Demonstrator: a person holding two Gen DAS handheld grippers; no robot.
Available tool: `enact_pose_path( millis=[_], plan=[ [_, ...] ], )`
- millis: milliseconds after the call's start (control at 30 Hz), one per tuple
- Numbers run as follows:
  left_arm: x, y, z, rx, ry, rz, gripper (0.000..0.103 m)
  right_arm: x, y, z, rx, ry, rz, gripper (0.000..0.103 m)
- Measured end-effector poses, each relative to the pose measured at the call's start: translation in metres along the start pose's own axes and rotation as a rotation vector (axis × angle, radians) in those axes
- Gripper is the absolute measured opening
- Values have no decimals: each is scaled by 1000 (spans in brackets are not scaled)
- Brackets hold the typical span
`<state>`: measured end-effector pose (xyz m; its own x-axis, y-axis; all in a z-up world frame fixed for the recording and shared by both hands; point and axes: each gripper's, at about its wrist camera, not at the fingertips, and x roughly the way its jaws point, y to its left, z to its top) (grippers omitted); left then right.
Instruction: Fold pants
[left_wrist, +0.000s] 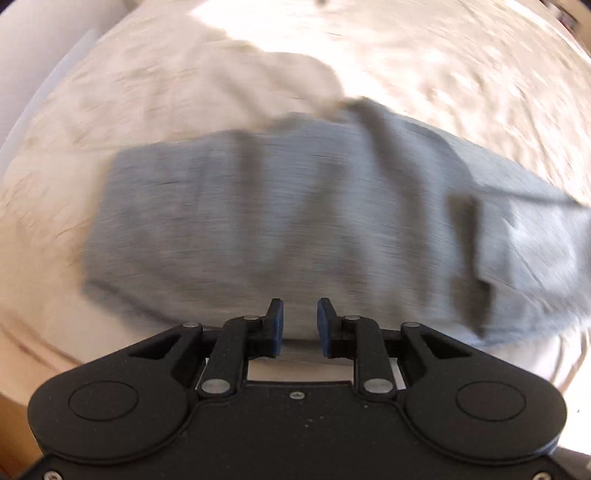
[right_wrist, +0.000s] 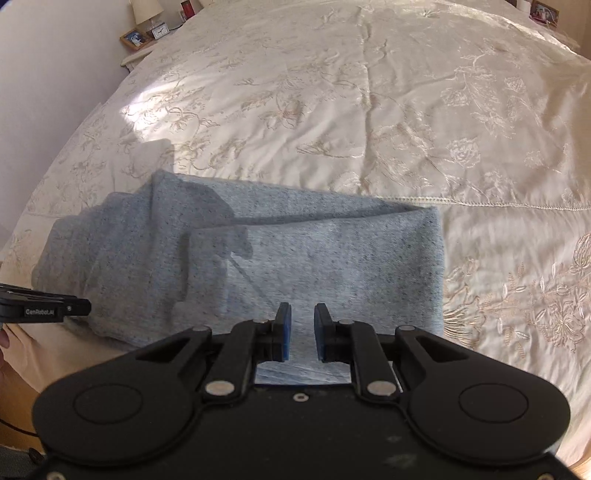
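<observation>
Well, we saw grey pants (right_wrist: 258, 258) folded flat on embroidered bedspread (right_wrist: 369, 110); left gripper (left_wrist: 299, 325) & right gripper (right_wrist: 302, 330) hovered above, jaws slightly apart, holding nothing.

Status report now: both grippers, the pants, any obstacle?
Left gripper open, empty. Right gripper open, empty. Grey pants folded on bedspread. No obstacle seen.

**A home bedroom**

A wide bed fills both views, covered by a cream bedspread (right_wrist: 332, 110) embroidered with flowers. At its far corner stands a bedside table (right_wrist: 135, 55) bearing a lamp (right_wrist: 146, 9), a small clock (right_wrist: 159, 31) and a framed photo (right_wrist: 133, 38). Daylight falls across the cover.
</observation>
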<state>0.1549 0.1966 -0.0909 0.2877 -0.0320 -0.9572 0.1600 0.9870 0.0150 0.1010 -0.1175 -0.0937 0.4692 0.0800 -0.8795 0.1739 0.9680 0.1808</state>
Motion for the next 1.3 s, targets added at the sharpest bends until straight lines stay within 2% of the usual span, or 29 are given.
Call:
enact_pose_path(
  millis=[33, 67, 167, 333, 400, 467, 567, 700, 867, 1033, 1100, 1133, 1200, 1267, 1300],
  plan=[
    [-1, 24, 4, -38, 0, 14, 39, 0, 12, 2, 0, -2, 7, 17],
    [0, 46, 7, -69, -2, 30, 41, 1, 22, 4, 1, -3, 15, 17],
    [5, 108, 18, -128, -9, 73, 41, 3, 55, 8, -13, -10, 26, 17],
    [27, 175, 38, -168, -5, 42, 46, 3, 95, 9, -13, -21, 26, 17],
    [38, 185, 42, -172, -2, 16, 46, 2, 107, 8, -12, -22, 20, 17],
    [49, 189, 44, -168, 8, -44, 49, 2, 116, 7, -12, -22, 10, 17],
    [67, 187, 47, -137, 40, -122, 50, 1, 127, 4, -11, -22, -9, 17],
    [85, 182, 47, -86, 37, -115, 57, 0, 139, 4, -10, -18, -31, 17],
    [98, 195, 48, -121, 36, -181, 63, 0, 148, 5, -40, -9, -44, 17],
    [107, 210, 51, -179, 56, -258, 64, 4, 158, 6, -50, 1, -42, 17],
    [104, 212, 51, -177, 60, -303, 52, 5, 163, 6, -58, 6, -37, 17],
    [103, 213, 51, -171, 69, -360, 31, 5, 165, 6, -62, 7, -36, 17],
    [100, 212, 50, -165, 71, -360, 28, 6, 169, 4, -70, 7, -29, 17],
    [95, 211, 51, -151, 62, -349, 17, 6, 171, 4, -72, 9, -23, 17],
    [92, 212, 52, -158, 60, -345, 15, 5, 172, 3, -74, 9, -22, 17]
  ],
)
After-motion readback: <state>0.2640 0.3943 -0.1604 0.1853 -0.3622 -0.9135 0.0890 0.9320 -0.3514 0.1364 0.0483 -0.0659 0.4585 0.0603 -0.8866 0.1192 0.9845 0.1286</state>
